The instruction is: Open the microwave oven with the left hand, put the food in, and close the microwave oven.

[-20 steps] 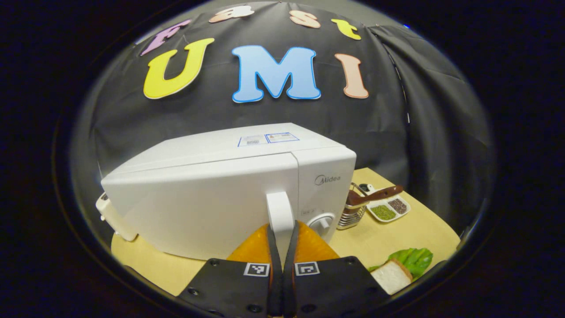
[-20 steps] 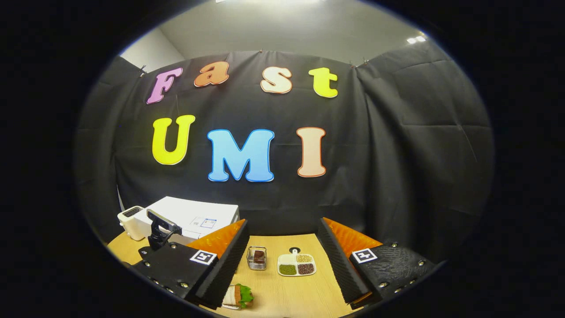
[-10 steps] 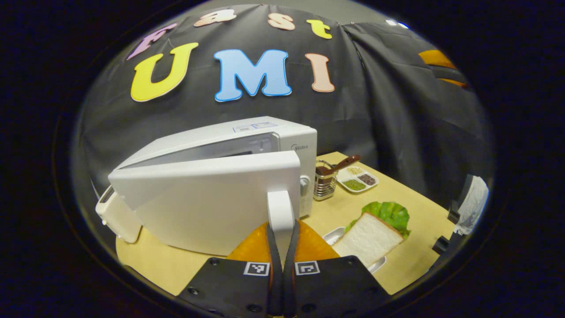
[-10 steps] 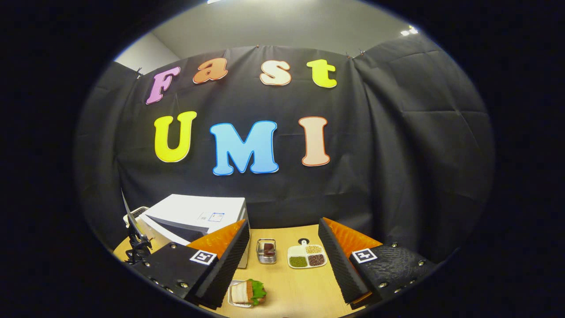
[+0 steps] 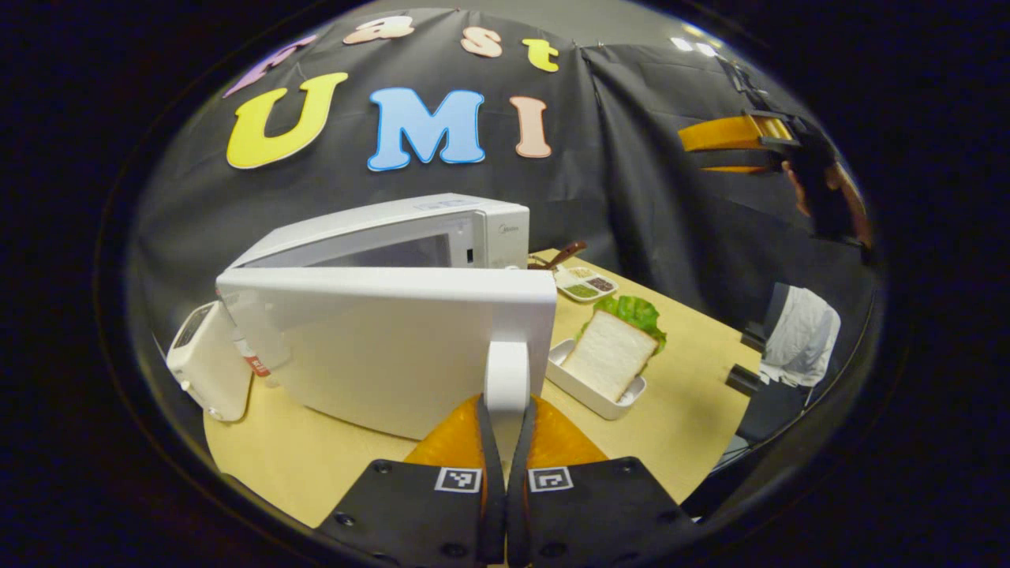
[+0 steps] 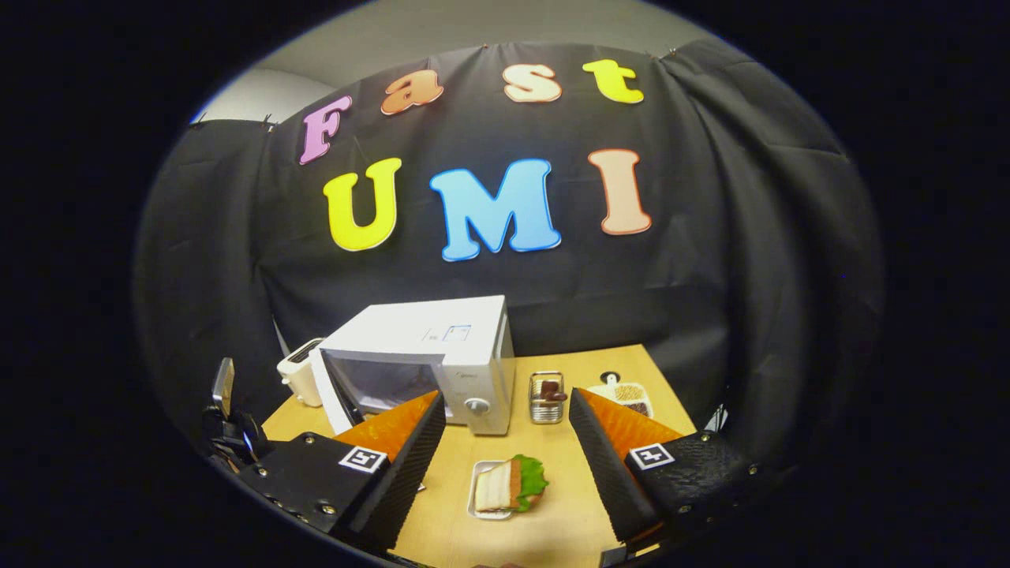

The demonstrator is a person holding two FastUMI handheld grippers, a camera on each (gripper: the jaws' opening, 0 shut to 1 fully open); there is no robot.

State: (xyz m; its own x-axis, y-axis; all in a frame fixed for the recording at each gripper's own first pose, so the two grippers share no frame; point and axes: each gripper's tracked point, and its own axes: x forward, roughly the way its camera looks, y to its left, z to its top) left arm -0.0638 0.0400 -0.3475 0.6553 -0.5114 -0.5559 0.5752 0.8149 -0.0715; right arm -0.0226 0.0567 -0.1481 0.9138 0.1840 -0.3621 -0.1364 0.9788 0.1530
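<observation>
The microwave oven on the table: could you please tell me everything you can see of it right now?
The white box-shaped microwave oven looks like plastic or painted metal and sits on the light wooden table, with a white toaster to one side and a small wire basket to the other. Its door is swung wide open, showing the cavity. The left gripper is shut on the door's upright white handle. A round knob sits on the control panel.
</observation>
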